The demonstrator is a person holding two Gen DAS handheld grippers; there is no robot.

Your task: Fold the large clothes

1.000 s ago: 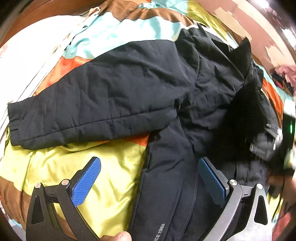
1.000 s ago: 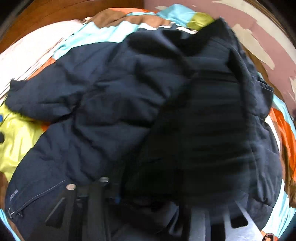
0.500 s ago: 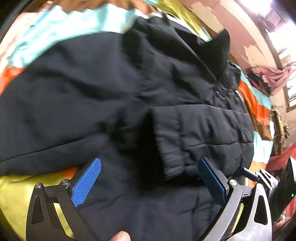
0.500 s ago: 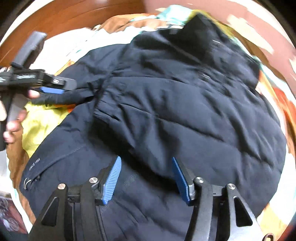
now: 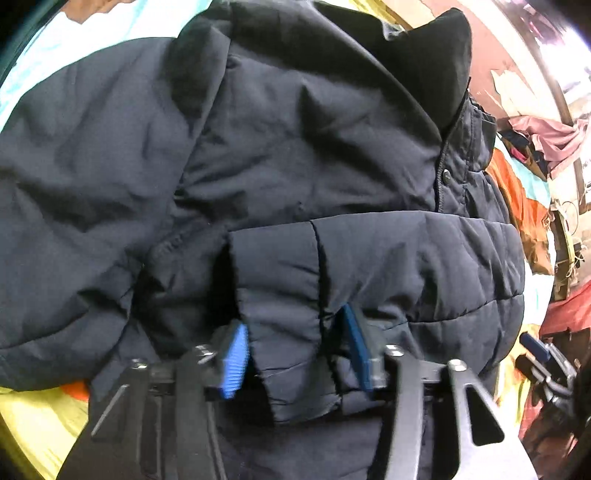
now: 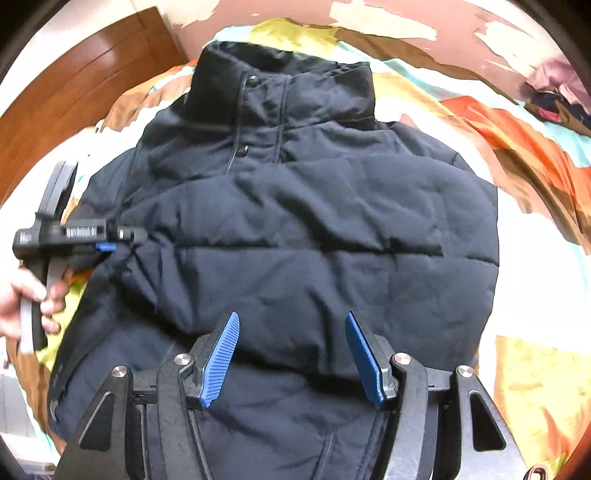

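A dark navy puffer jacket (image 6: 314, 229) lies front up on a colourful bedspread (image 6: 517, 122), collar (image 6: 280, 81) at the far end. One sleeve is folded across the chest (image 5: 406, 258). My left gripper (image 5: 295, 350) is shut on that sleeve's cuff (image 5: 280, 295), with its blue pads on either side of the cuff; it also shows at the left in the right wrist view (image 6: 107, 245). My right gripper (image 6: 291, 358) is open and empty above the jacket's lower front.
A wooden headboard (image 6: 74, 96) stands at the far left. A peeling pink wall (image 6: 406, 18) runs behind the bed. A heap of clothes (image 6: 554, 92) lies at the far right.
The right gripper let go of the sleeve it had folded across the chest and drew back. The left gripper moved in and closed on that sleeve's cuff.
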